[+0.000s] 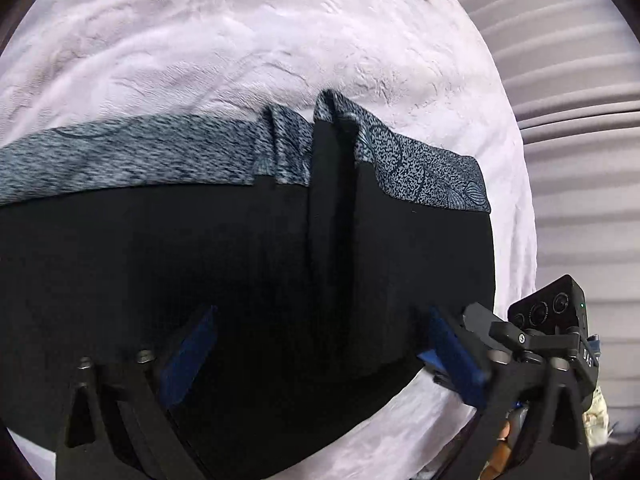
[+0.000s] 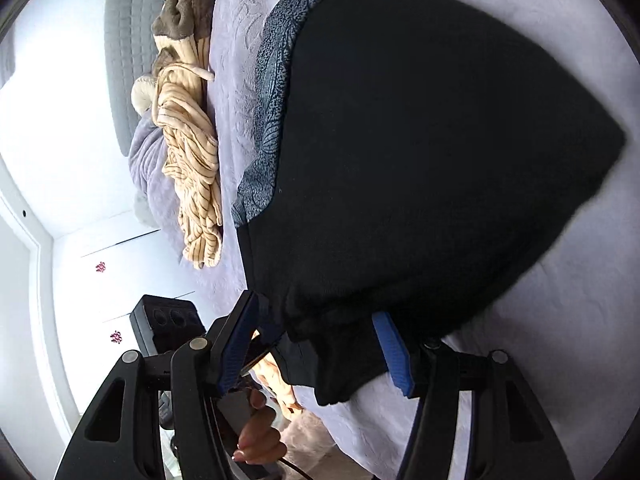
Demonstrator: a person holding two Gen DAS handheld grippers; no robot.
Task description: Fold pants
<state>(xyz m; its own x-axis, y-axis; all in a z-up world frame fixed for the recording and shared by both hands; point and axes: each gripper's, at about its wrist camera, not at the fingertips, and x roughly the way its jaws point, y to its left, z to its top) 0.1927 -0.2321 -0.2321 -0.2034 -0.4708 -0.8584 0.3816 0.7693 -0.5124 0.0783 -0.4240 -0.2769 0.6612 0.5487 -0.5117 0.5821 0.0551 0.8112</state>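
Black pants [image 1: 240,260] with a blue-grey patterned band [image 1: 120,160] lie folded on a lilac bedspread [image 1: 240,40]. My left gripper [image 1: 320,356] points down over the near part of the pants. Its blue pads [image 1: 188,356] stand wide apart above the cloth, open. The right gripper's camera block [image 1: 552,312] shows just to its right. In the right wrist view the pants [image 2: 420,140] fill the middle, and one corner hangs between the pads of my right gripper [image 2: 316,350]. Those jaws are open, with a gap beside the left pad [image 2: 236,344]. A hand [image 2: 256,432] grips the other tool below.
A rumpled cream striped blanket [image 2: 192,152] lies along the bed's far side by a grey padded headboard [image 2: 128,40]. White wardrobe doors [image 2: 80,280] stand beyond. A ribbed grey surface [image 1: 560,80] runs past the bed's right edge.
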